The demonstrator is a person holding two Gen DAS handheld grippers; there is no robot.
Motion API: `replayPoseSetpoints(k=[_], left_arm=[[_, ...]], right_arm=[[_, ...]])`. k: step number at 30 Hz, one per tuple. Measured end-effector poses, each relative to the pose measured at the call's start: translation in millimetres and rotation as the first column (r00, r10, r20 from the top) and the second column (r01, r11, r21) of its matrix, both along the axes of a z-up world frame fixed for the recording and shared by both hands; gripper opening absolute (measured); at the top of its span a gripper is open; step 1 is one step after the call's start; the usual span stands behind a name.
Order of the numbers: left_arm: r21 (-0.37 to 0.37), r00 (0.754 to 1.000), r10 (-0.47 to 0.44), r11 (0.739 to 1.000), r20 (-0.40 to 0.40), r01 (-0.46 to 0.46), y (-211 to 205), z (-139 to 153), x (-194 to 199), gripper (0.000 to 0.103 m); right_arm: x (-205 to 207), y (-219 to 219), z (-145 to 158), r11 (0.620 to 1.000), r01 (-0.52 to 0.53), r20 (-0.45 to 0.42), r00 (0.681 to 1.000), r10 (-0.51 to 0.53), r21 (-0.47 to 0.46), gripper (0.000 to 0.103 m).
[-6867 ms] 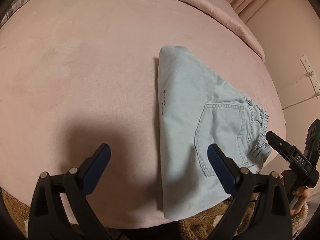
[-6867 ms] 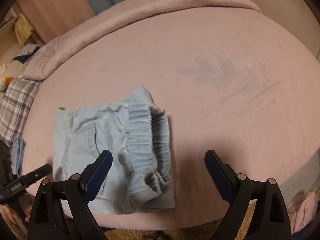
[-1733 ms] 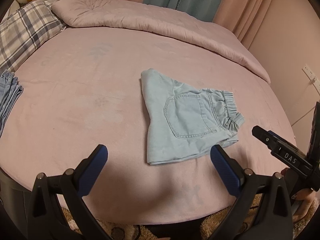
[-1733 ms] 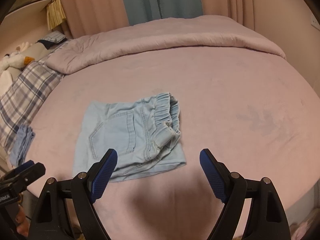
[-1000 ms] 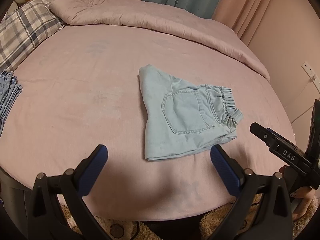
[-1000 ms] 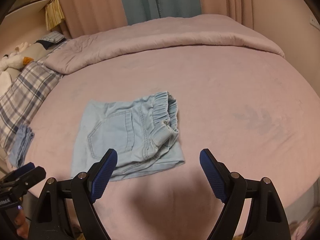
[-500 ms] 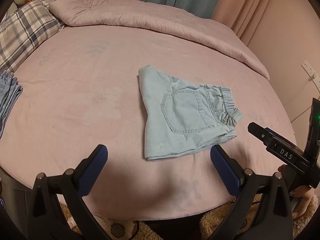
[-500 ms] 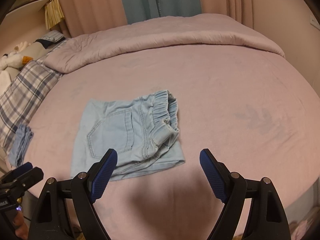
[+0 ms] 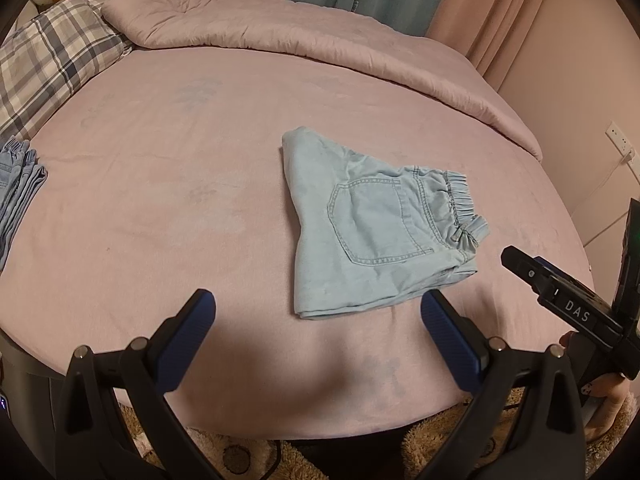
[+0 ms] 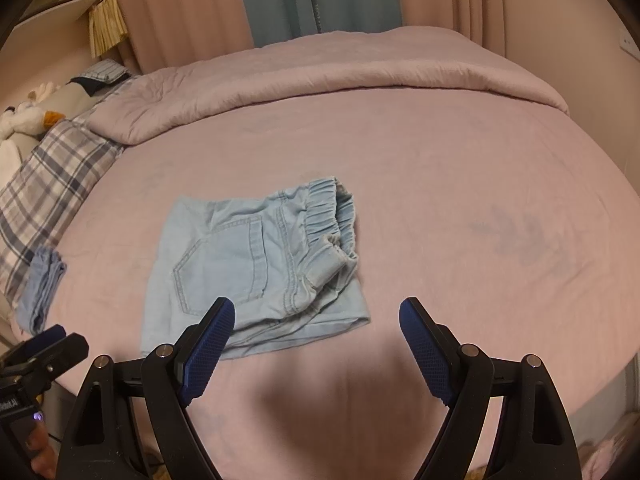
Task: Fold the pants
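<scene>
Light blue denim pants (image 9: 372, 228) lie folded into a compact rectangle on the pink bed (image 9: 160, 200), back pocket up, elastic waistband to the right. They also show in the right wrist view (image 10: 256, 264). My left gripper (image 9: 316, 320) is open and empty, held back above the bed's near edge, just short of the pants. My right gripper (image 10: 316, 320) is open and empty, also short of the pants' near edge. The right gripper's body shows at the right of the left wrist view (image 9: 560, 300).
A rolled pink duvet (image 9: 320, 44) lies along the far side of the bed. A plaid pillow (image 9: 52, 60) sits at the far left. Another folded blue garment (image 9: 20, 184) lies at the bed's left edge. Curtains (image 10: 320, 0) hang behind. A fluffy rug (image 9: 240, 452) lies below.
Over the last second almost nothing has moved. Earlier both grippers drew back and up from close over the pants, which stay folded on the bed.
</scene>
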State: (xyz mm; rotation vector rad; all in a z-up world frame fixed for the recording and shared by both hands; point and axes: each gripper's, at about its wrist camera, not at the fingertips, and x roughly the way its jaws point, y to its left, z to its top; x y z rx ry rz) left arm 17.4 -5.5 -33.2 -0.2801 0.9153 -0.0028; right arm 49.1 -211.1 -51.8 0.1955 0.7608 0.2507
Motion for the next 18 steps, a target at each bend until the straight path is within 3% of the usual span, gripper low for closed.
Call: replayPoseSetpoints(k=[18], left_arm=[[0.003, 1.0, -0.004, 1.0, 0.005, 0.004, -2.6, -0.1, -3.5, 0.102]], right_arm=[[1.2, -3.1, -3.0, 1.0, 0.004, -0.01, 1.0, -0.004, 0.006, 0.084]])
